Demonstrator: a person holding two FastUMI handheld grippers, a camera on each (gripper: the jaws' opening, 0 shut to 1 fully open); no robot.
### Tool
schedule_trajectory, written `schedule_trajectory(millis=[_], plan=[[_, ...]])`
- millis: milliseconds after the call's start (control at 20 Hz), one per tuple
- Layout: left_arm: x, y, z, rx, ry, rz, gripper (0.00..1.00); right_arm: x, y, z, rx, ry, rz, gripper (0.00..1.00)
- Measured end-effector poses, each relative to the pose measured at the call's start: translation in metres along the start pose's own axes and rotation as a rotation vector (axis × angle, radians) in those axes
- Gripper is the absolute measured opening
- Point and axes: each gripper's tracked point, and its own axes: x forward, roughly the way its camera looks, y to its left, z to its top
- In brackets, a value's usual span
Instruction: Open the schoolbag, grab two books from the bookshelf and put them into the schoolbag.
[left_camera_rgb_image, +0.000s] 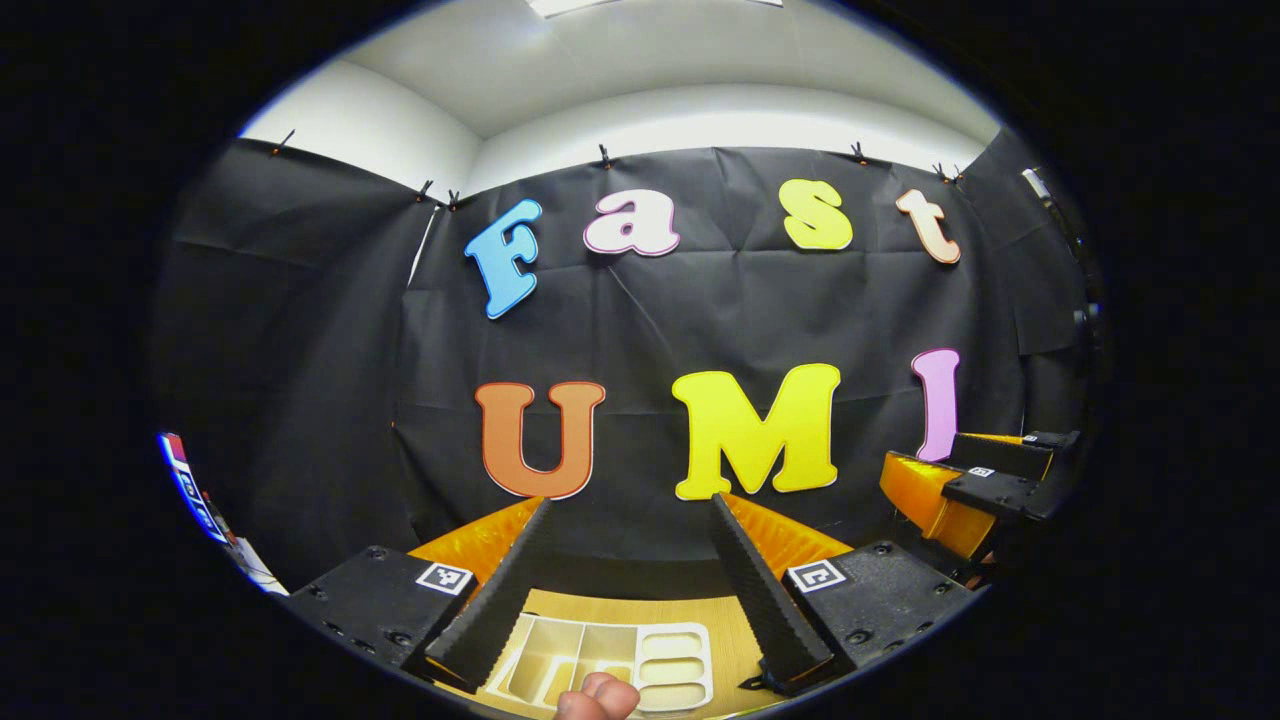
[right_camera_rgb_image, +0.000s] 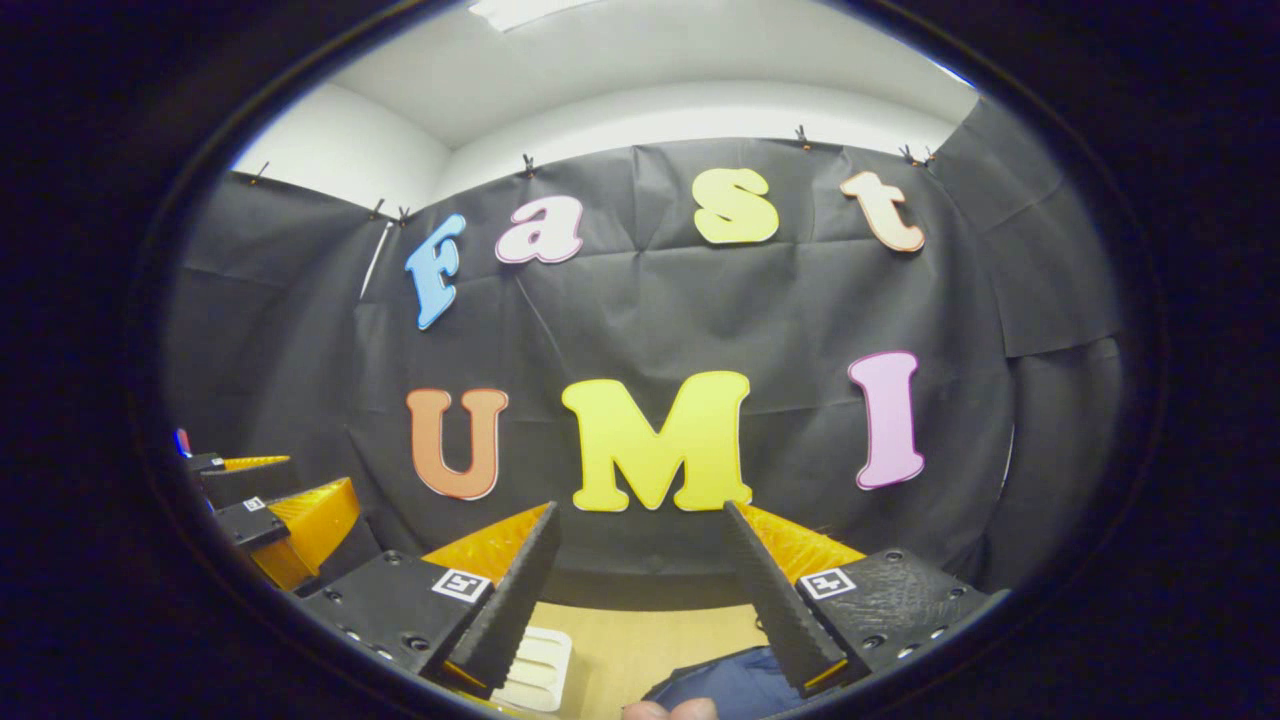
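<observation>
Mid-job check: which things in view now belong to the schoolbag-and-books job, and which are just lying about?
Belongs to the job:
- dark blue schoolbag, low in the right gripper view
- left gripper, fingers apart, holding nothing
- right gripper, fingers apart, holding nothing

Just lying about:
- white divided tray on the wooden table

No book is identifiable.

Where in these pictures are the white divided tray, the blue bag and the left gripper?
white divided tray (left_camera_rgb_image: 640, 665), left gripper view, on a divider between its compartments.
blue bag (right_camera_rgb_image: 725, 688), right gripper view, on its fabric at the bottom edge.
left gripper (left_camera_rgb_image: 630, 505), left gripper view, midway between its open jaws.
</observation>
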Motion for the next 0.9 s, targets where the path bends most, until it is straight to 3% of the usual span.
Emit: schedule_trajectory(millis=[250, 550, 750, 850, 900], plan=[[0.006, 0.004, 0.005, 0.001, -0.030, 0.005, 0.98, 0.010, 0.008, -0.004, 0.022, 0.013, 0.008, 0.96], [0.011, 0.005, 0.008, -0.007, -0.042, 0.008, 0.98, 0.006, 0.026, 0.015, -0.006, -0.050, 0.031, 0.96], [0.009, -0.003, 0.014, -0.030, -0.047, -0.028, 0.98, 0.006, 0.021, 0.009, 0.004, -0.024, 0.022, 0.93], [0.010, -0.003, 0.015, -0.041, -0.043, -0.036, 0.98, 0.008, 0.016, 0.007, 0.005, -0.022, 0.015, 0.94], [0.010, -0.003, 0.016, -0.042, -0.050, -0.032, 0.98, 0.007, 0.015, 0.007, 0.004, -0.022, 0.017, 0.99]])
